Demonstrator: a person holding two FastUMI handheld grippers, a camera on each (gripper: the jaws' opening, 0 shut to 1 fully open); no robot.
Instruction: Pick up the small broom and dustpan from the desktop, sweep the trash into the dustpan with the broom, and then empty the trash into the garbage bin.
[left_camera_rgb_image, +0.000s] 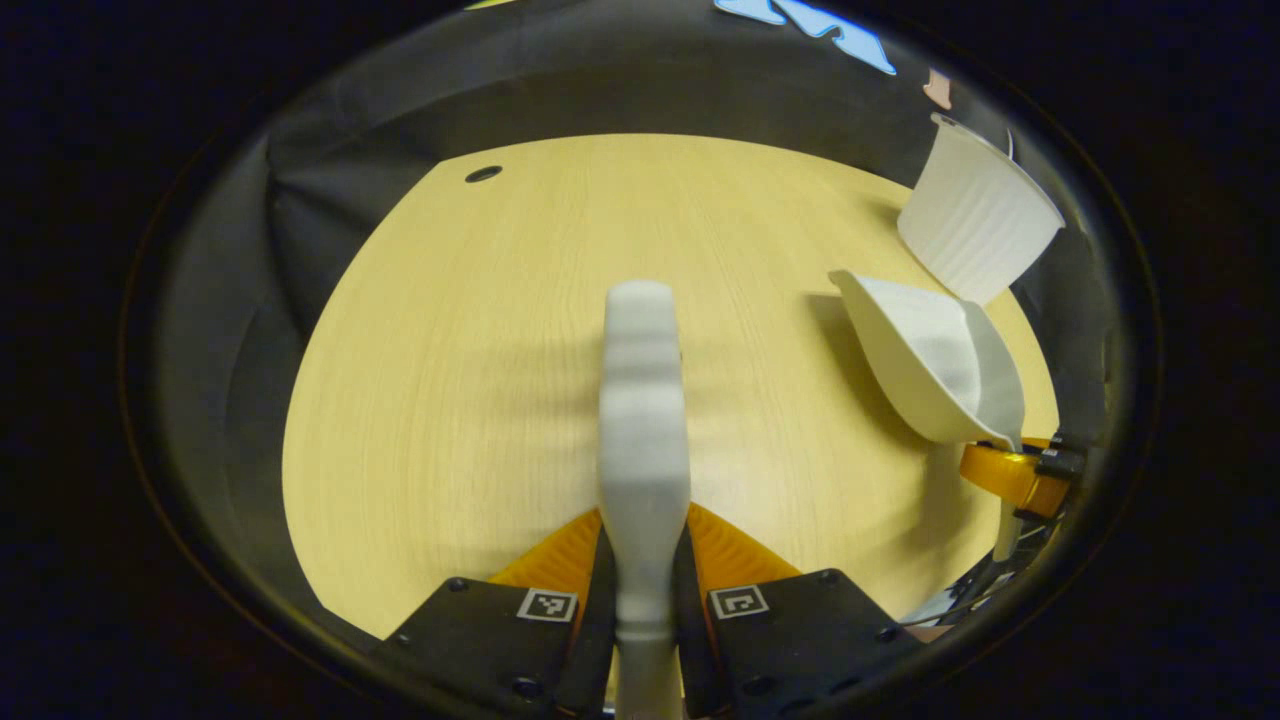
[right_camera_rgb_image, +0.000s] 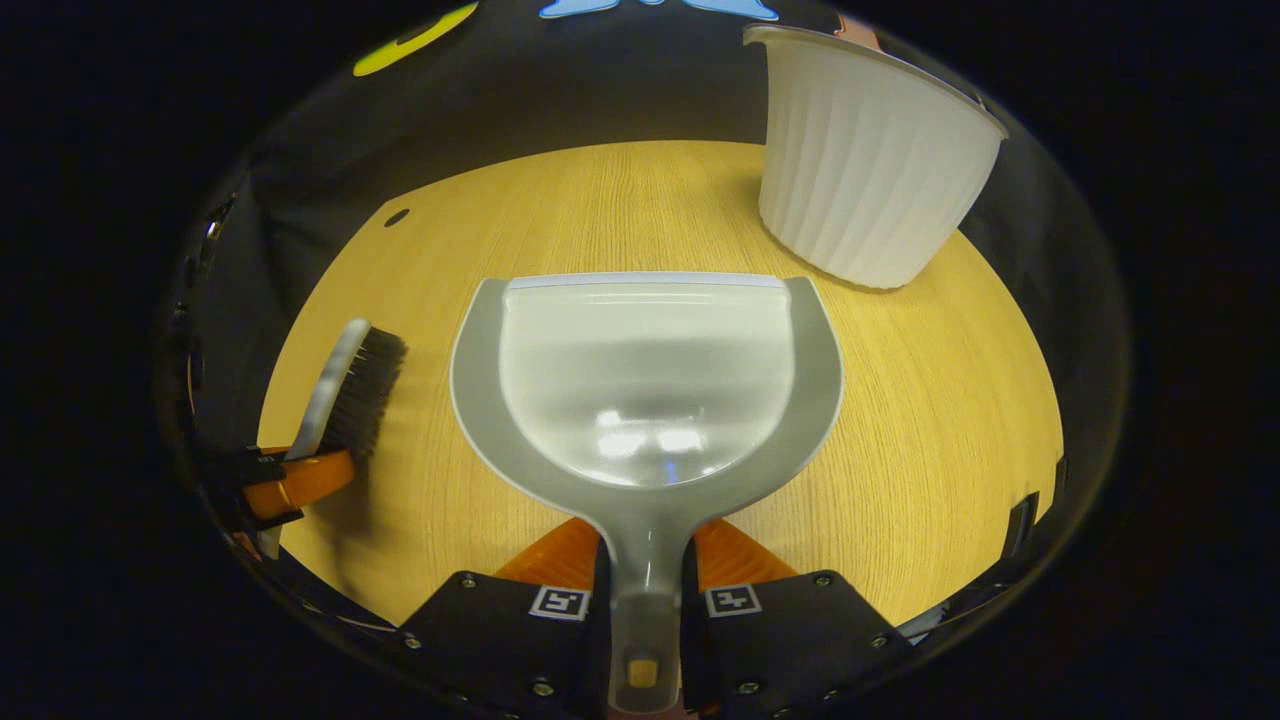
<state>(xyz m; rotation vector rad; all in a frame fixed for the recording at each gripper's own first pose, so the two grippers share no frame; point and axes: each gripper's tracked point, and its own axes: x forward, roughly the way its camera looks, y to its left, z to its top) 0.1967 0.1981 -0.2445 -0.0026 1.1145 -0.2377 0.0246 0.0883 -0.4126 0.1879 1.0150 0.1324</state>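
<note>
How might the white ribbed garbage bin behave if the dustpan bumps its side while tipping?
The garbage bin looks thin-walled and empty, so probably light and apt to slide. Its base is narrower than its rim, so it may tip. The dustpan looks like rigid plastic, unlikely to flex.

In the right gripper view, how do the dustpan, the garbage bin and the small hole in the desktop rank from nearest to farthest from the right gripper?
1. dustpan: its handle is held between the right gripper fingers, straight ahead.
2. garbage bin: standing farther ahead, to the right.
3. hole: near the desktop's far left edge; close to the bin's range, so this order is uncertain.
</note>
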